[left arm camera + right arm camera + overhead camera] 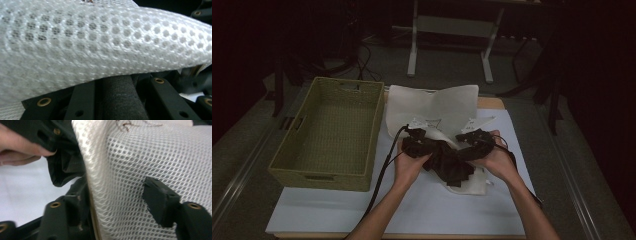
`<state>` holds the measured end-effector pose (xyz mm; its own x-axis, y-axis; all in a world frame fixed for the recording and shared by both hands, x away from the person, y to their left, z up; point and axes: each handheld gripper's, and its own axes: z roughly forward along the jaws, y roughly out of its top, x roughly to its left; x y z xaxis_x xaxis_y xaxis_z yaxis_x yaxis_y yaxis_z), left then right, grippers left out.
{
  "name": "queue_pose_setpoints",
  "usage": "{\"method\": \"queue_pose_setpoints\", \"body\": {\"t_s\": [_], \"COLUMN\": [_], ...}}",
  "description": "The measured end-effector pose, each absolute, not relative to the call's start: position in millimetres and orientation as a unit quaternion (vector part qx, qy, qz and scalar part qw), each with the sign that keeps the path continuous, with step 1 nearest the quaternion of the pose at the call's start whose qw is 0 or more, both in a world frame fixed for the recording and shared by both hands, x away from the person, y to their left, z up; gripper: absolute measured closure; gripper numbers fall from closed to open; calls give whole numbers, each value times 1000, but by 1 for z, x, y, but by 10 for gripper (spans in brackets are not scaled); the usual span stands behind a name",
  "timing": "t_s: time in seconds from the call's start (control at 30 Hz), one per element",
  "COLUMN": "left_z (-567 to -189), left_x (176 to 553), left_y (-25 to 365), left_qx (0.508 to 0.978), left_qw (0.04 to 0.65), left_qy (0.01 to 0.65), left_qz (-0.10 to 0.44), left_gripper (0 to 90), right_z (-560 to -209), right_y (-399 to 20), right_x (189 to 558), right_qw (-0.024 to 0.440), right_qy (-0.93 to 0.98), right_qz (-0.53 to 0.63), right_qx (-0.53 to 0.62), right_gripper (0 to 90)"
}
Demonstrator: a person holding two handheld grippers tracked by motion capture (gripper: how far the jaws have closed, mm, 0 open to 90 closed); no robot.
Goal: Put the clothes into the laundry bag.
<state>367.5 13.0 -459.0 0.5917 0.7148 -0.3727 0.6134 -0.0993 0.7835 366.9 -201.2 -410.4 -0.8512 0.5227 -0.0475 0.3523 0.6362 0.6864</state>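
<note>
Lying mid-table on the white sheet (422, 210), the white mesh bag (437, 107) has dark cloth (447, 162) bunched at its near edge. The left gripper (416, 144) is clamped on mesh and dark cloth; the right gripper (477, 140) has its jaws apart, straddling the bag's zipped edge. The woven basket (329, 172) sits just left; bare sheet lies nearer the person.

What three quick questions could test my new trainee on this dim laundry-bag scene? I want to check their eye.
1. True or false: the green woven basket holds a garment.
2. What lies between the right gripper jaws?
3. The dark cloth sits: A) in the basket, B) between the hands, C) on the floor.

Key: 1 false. 2 the white mesh bag; the jaws stand open beside it. 3 B.
</note>
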Motion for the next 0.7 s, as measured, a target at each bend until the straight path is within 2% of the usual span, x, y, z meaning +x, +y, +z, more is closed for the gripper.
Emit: {"method": "queue_pose_setpoints", "body": {"t_s": [0.03,0.37,0.43,0.47,0.5,0.7], "left_z": [-459,-454,-453,-453,-449,-443], "left_x": [369,370,373,373,375,378], "left_y": [13,9,7,7,3,-6], "left_qx": [738,742,736,736,735,729], "left_qw": [504,496,501,501,501,502], "left_qy": [448,448,455,455,456,465], "left_qz": [38,43,33,33,32,24], "left_gripper": [739,759,777,783,791,814], "right_z": [-412,-419,-421,-421,-424,-432], "right_y": [-199,-192,-188,-188,-183,-175], "right_x": [365,366,367,367,367,369], "right_qw": [124,170,168,168,163,189], "right_qy": [899,901,903,903,906,905], "right_qz": [346,315,314,314,310,292], "right_qx": [239,245,241,241,237,245], "right_gripper": [281,247,182,182,106,91]}}
